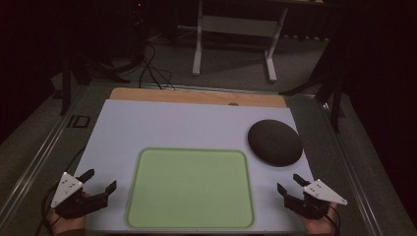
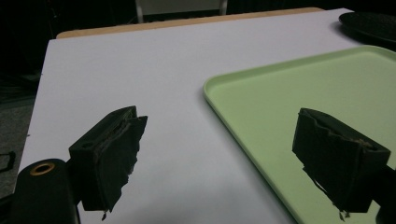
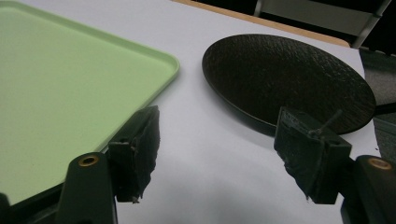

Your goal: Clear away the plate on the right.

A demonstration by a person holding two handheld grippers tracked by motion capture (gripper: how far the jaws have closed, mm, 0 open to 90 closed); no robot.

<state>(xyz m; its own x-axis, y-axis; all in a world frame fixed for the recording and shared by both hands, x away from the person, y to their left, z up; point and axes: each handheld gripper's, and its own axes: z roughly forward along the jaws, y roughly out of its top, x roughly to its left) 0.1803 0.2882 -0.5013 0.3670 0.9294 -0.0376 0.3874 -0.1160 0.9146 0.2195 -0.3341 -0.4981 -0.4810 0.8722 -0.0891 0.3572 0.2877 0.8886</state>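
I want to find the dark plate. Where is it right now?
In the high view the dark plate lies on the right of the white table, just past the green tray's far right corner and ahead of the open right gripper.

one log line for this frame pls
left tool: open, empty, left of green tray | right tool: open, empty, near black plate | tray: empty

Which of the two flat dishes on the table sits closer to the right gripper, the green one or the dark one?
The dark round plate, just ahead of the right gripper near the table's right edge. The green rectangular tray lies in the middle, between both grippers.
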